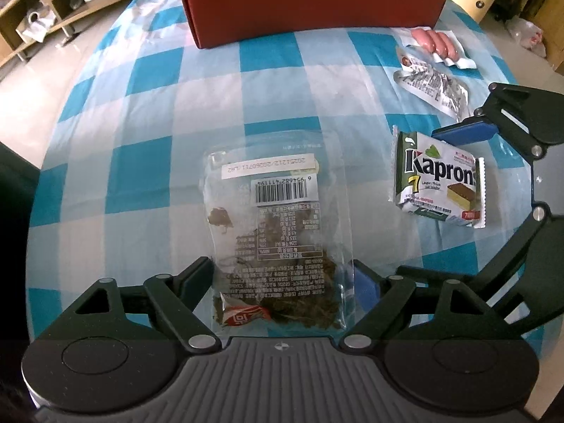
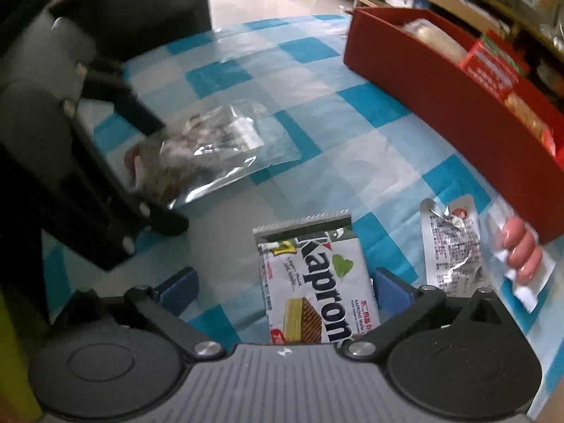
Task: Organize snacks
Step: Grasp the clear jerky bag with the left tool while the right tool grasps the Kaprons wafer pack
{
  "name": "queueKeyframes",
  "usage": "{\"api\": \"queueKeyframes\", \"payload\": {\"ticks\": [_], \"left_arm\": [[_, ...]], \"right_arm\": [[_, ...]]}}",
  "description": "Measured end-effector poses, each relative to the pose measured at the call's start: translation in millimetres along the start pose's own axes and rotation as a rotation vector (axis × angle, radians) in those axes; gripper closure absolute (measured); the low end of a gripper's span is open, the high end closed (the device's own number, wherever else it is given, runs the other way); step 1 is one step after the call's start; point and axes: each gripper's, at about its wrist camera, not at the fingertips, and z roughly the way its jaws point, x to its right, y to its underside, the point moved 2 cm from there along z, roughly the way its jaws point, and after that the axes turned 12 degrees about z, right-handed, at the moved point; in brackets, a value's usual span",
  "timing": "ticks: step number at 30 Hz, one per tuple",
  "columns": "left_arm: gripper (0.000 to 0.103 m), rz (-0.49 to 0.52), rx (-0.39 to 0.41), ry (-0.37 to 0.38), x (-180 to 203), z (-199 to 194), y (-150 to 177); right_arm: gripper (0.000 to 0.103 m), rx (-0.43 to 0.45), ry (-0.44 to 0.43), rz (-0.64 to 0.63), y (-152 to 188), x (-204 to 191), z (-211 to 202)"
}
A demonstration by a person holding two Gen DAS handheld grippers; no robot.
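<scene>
On the checked tablecloth [image 1: 148, 162], both my grippers straddle snacks.

Low in frame, my left gripper [image 1: 285, 278] sits partly open around the clear bag [image 1: 278, 222]; my right gripper [image 2: 285, 282] gapes wide around the wafer pack [image 2: 313, 282], gripping nothing. Upper frame, the red box [image 1: 310, 10].

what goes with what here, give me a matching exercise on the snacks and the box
1 Kaprons wafer pack
2 clear bag of dark dried snack
3 sausage pack
4 red box

a between the left gripper's fingers
b far edge of the cloth, already holding snacks
c between the right gripper's wide-open fingers
d beside a silver pouch

Pairs: 1-c, 2-a, 3-d, 4-b
</scene>
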Motion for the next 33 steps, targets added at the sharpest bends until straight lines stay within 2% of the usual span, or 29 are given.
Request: {"api": "queueKeyframes", "payload": {"ticks": [1,3,5,6,7,13,21,33], "left_arm": [[0.016,0.001,0.001,0.000,0.4,-0.3,-0.1],[0.016,0.002,-0.002,0.002,1.2,-0.4,0.1],[0.016,0.004,-0.004,0.001,2.3,-0.6,-0.1],[0.016,0.004,-0.006,0.001,3.0,-0.8,-0.5],[0.016,0.005,-0.007,0.003,4.0,-1.1,-1.3],[0.017,0.020,0.020,0.008,11.6,-8.1,-5.4],[0.017,-0.004,0.066,0.013,16.7,-18.3,-22.8],[0.017,-0.025,0.101,-0.030,27.3,-20.4,-41.8]], "right_arm": [[0.001,0.002,0.004,0.027,0.6,0.8,-1.2],[0.011,0.010,0.014,0.050,3.3,1.4,-6.1],[0.029,0.028,0.009,0.055,7.5,-0.6,-12.5],[0.034,0.037,0.005,0.060,8.7,-1.1,-15.5],[0.046,0.047,0.005,0.071,9.4,-0.5,-18.5],[0.047,0.056,0.001,0.207,13.9,16.1,-30.6],[0.047,0.127,0.017,0.368,17.9,45.4,-53.5],[0.047,0.187,0.016,0.447,6.6,69.8,-63.5]]}}
